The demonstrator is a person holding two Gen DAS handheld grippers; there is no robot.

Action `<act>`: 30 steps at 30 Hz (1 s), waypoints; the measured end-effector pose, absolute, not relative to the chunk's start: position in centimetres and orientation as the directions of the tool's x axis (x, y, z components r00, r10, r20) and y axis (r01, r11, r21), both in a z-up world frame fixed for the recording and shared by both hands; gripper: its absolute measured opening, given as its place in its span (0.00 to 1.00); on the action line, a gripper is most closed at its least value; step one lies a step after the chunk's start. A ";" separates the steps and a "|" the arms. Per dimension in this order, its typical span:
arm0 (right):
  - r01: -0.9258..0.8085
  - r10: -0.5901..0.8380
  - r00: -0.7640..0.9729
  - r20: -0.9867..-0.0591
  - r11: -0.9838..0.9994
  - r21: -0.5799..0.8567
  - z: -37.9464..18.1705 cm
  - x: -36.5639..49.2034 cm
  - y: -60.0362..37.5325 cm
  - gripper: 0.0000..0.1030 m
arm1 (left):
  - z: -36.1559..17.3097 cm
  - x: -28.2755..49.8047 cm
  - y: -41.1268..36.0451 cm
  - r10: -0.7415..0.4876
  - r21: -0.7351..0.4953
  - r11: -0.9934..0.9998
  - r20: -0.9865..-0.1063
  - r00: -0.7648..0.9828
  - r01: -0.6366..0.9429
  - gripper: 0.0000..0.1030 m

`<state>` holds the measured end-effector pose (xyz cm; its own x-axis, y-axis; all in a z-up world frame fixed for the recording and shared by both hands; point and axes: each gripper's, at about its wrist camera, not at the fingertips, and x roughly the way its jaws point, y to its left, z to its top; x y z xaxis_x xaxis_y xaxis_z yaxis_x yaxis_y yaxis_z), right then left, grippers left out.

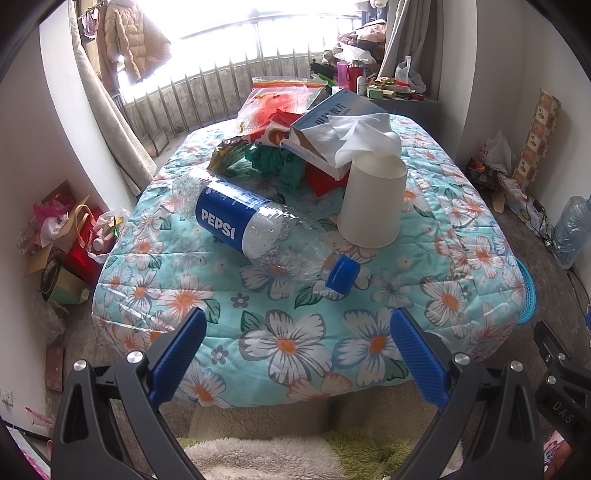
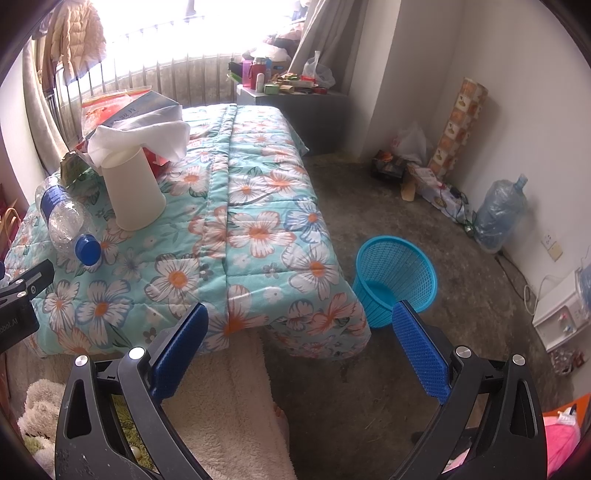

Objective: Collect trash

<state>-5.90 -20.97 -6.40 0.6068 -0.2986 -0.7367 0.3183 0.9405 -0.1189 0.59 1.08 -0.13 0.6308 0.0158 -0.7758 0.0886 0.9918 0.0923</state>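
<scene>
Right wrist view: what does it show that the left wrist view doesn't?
Only the right wrist view shows the whole blue basket standing on the floor beside the bed, with the water jug beyond it. Only the left shows the Pepsi label and green wrapper. Both show the paper cup, tissue, bottle cap and floral quilt.

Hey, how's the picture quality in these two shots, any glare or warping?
Left wrist view: window blown out white; Pepsi bottle and paper cup sharp and evenly lit; edges bend from the fisheye. Right wrist view: same window glare; blue basket on the floor is clear, walls curve near the rim.
</scene>
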 end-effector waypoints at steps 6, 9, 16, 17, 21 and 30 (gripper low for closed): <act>0.318 -0.298 0.606 -0.737 0.940 -0.119 -6.2 -5.8 -20.7 0.93 | -0.1 0.6 1.1 0.017 0.093 0.992 -0.776 0.630 0.089 0.95; 0.318 -0.298 0.605 -0.738 0.940 -0.119 -6.1 -5.7 -20.6 0.93 | -0.1 0.6 1.1 0.017 0.093 0.992 -0.776 0.630 0.088 0.95; 0.319 -0.302 0.595 -0.745 0.939 -0.126 -6.1 -5.5 -20.4 0.93 | -0.1 0.6 1.3 0.018 0.093 0.992 -0.774 0.633 0.086 0.95; 0.318 -0.301 0.594 -0.746 0.940 -0.126 -6.2 -5.5 -20.4 0.93 | -0.2 0.6 1.4 0.017 0.092 0.992 -0.774 0.633 0.086 0.95; 0.318 -0.305 0.592 -0.746 0.939 -0.132 -6.2 -5.5 -20.2 0.93 | -0.2 0.7 1.4 0.016 0.091 0.992 -0.774 0.633 0.086 0.95; 0.312 -0.308 0.575 -0.758 0.939 -0.145 -6.8 -4.6 -19.9 0.93 | -0.3 0.9 2.0 0.017 0.086 0.993 -0.779 0.627 0.079 0.95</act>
